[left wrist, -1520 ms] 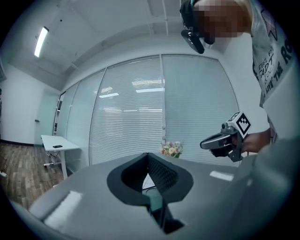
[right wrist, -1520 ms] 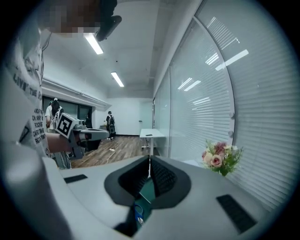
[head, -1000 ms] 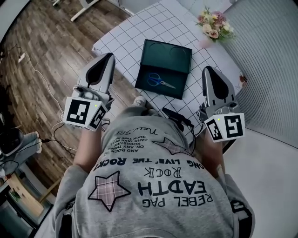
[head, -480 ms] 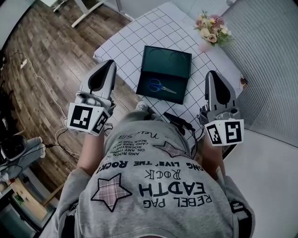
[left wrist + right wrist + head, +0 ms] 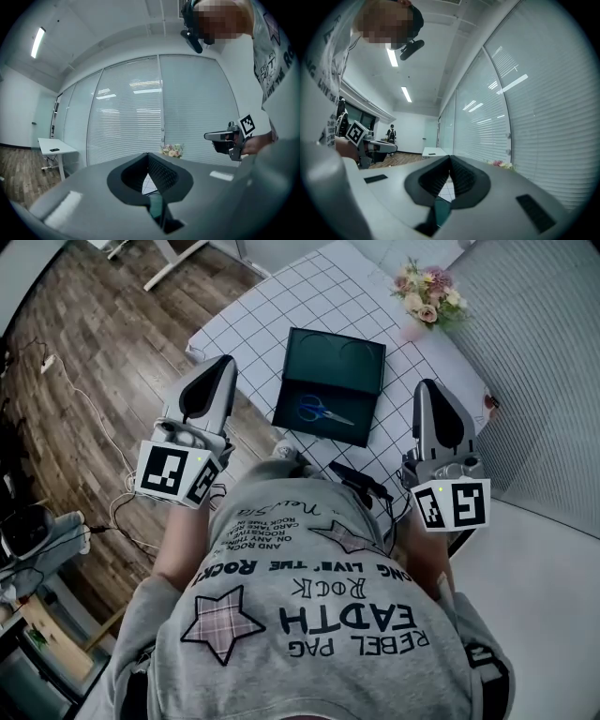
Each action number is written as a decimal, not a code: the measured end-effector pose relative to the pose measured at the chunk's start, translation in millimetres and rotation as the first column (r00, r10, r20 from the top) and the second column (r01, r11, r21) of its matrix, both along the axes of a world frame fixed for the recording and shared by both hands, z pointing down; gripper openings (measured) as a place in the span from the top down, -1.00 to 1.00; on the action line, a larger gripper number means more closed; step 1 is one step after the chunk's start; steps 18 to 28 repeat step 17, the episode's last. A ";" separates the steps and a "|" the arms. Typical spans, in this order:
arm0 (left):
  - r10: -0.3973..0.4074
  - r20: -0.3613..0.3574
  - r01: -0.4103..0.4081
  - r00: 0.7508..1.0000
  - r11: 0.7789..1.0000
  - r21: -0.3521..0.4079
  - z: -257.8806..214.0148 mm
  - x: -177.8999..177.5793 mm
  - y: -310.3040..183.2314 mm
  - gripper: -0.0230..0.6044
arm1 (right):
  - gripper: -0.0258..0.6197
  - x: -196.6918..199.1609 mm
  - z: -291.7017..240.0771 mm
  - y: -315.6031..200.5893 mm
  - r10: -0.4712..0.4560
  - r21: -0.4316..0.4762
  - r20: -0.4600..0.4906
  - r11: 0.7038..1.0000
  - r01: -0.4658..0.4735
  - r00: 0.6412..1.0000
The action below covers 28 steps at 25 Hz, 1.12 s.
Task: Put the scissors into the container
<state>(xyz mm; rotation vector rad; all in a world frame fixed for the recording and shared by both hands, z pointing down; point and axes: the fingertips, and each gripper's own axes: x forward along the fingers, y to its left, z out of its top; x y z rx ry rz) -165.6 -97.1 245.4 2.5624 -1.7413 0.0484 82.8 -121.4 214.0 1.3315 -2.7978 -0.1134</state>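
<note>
A wooden floor (image 5: 84, 352) fills the left side of the head view. The left gripper (image 5: 220, 362) hangs over the table's edge, at nine o'clock from the container, pointing toward twelve o'clock. In its own view the two jaws meet at their tips with nothing between them.

In the middle stands a table (image 5: 253, 315) under a white cloth with a dark grid. On it lies the container (image 5: 339, 354), a dark green open case. The scissors (image 5: 322, 411) lie flat inside its near half, blue handles toward nine o'clock and blades toward three o'clock. Neither gripper touches them.

A bunch of flowers (image 5: 427, 292) stands at one o'clock from the container, near the table's far edge.

The right gripper (image 5: 431, 385) hangs at three o'clock from the container, well apart from it, also pointing toward twelve o'clock. Its jaws are pressed together and hold nothing.

At six o'clock the person's grey printed shirt (image 5: 319, 596) takes up the bottom of the head view.
</note>
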 end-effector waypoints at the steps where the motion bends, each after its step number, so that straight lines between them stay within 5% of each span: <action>1: -0.001 0.000 0.001 1.000 1.000 -0.001 0.4 0.0 -0.1 0.92 | 0.87 -0.1 0.3 -0.1 -0.002 0.000 0.000 1.000 0.002 1.000; 28: -0.014 0.008 0.014 1.000 1.000 -0.009 2.9 1.9 4.7 0.92 | 0.87 -0.1 2.0 1.2 -0.018 0.002 -0.001 1.000 0.018 1.000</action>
